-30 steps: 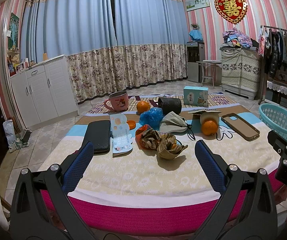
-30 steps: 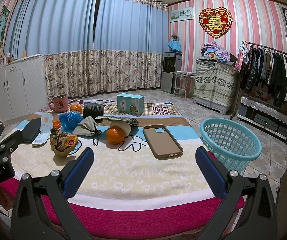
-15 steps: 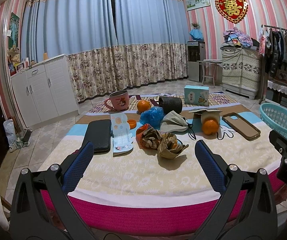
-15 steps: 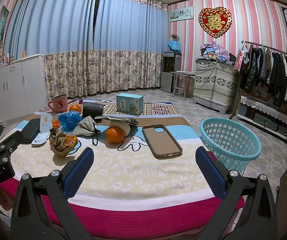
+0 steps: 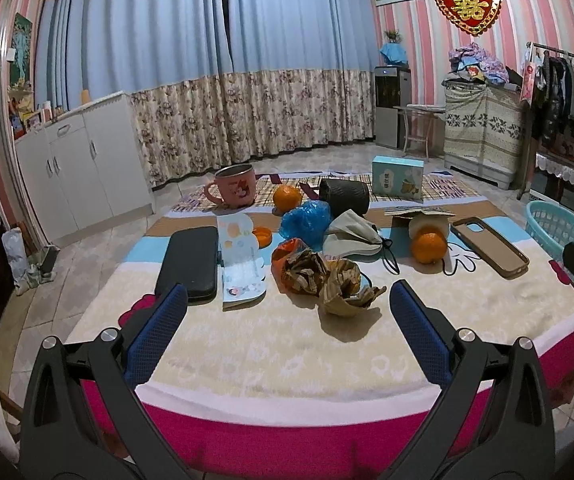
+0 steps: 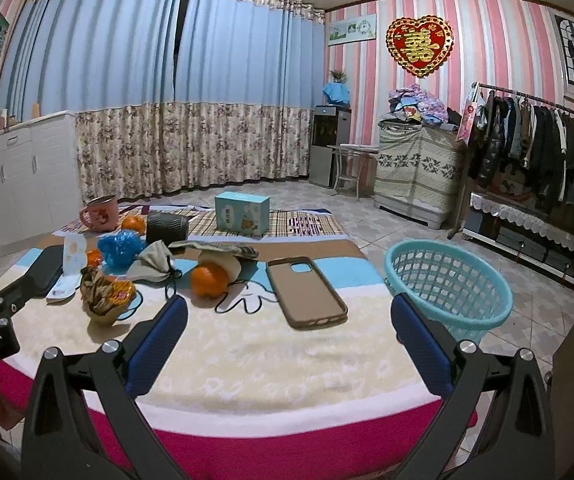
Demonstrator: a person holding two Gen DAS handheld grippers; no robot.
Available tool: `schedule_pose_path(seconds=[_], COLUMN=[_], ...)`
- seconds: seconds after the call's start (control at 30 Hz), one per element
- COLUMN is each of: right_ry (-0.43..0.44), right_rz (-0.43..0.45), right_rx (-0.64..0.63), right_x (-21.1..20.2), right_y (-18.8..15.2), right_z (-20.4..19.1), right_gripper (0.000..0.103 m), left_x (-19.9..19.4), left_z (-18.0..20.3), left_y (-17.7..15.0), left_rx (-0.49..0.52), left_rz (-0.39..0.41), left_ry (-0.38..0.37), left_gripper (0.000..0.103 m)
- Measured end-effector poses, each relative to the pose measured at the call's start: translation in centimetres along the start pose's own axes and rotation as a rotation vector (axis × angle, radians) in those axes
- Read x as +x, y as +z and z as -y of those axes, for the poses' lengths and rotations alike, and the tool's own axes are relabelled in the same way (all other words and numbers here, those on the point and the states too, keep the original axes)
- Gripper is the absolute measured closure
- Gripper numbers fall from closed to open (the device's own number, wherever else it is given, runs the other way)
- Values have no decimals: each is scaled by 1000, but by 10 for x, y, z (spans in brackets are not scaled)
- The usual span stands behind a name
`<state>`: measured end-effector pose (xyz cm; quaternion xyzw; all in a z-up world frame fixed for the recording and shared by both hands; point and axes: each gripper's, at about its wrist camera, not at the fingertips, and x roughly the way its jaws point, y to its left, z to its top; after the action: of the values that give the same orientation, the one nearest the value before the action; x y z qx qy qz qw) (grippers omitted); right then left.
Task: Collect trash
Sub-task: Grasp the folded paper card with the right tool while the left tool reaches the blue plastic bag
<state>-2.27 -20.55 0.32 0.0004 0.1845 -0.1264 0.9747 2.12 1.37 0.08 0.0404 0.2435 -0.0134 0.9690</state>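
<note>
A crumpled brown paper wad [image 5: 345, 288] and an orange wrapper [image 5: 293, 264] lie mid-table, with a crumpled blue plastic bag [image 5: 305, 222] behind them. The same wads show at the left in the right wrist view [image 6: 105, 294]. A teal mesh basket [image 6: 447, 284] stands off the table's right side. My left gripper [image 5: 285, 322] is open and empty, just short of the paper wad. My right gripper [image 6: 287, 330] is open and empty over the table's front, near the brown phone case [image 6: 305, 292].
The low table [image 5: 247, 344] carries a black case [image 5: 189, 262], a leaflet [image 5: 239, 256], a pink mug [image 5: 233, 190], oranges [image 5: 429, 246], a grey pouch [image 5: 351, 234], a black cylinder [image 5: 343, 196] and a teal box [image 5: 397, 176]. A clothes rack [image 6: 535, 148] stands right.
Both grippers have barely moved; the view shifts only slightly. Nothing on the table has moved.
</note>
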Motion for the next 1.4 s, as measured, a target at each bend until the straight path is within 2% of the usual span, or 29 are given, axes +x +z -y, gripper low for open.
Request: schedule_pose_path(seconds=[0.17,0.33,0.43,0.5,0.63,0.73,0.83,0.97,1.03,1.23,1.27,1.33,1.4], right_ry=[-4,17,49,58,51,65,73,88,86,70,73,91,113], right_rz=[-7,-44,-76,-62,-87,-154,-204,-239,-256,-284,-284,-280,-291], right_rx=[-6,-11,-17,-14,-66,-86,-102,-159,-172,-200,-207,-226,-234], right_x=[17,46,64,73,97,124,145,162,170,193,196,198,200], right_y=[23,52,65,73,80,75,61,42,39,39,40,41,41], right_z=[4,4,0,-5,-21,-34,-49,-67,-73,-85,-87,-92,-93], right_gripper=[4,4,4,4,4,4,4,4,4,4,5,15,39], left_x=[16,37,55,70,89,101,110,133,143,163,166,172,176], left_z=[0,-2,-9,-17,-28,-36,-45,-56,-58,-63,-63,-63,-61], left_y=[16,48,69,86,114,127,123,101,91,84,83,82,82], left_rx=[1,-14,-20,-34,-49,-45,-54,-66,-60,-60,-57,-54,-50], left_rz=[-34,-14,-29,-50,-44,-38,-33,-101,-133,-148,-152,-161,-168], left_ry=[-26,-15,0,-8,21,35,50,38,62,75,73,65,54], left_gripper=[5,5,5,5,5,5,5,5,5,5,5,5,5])
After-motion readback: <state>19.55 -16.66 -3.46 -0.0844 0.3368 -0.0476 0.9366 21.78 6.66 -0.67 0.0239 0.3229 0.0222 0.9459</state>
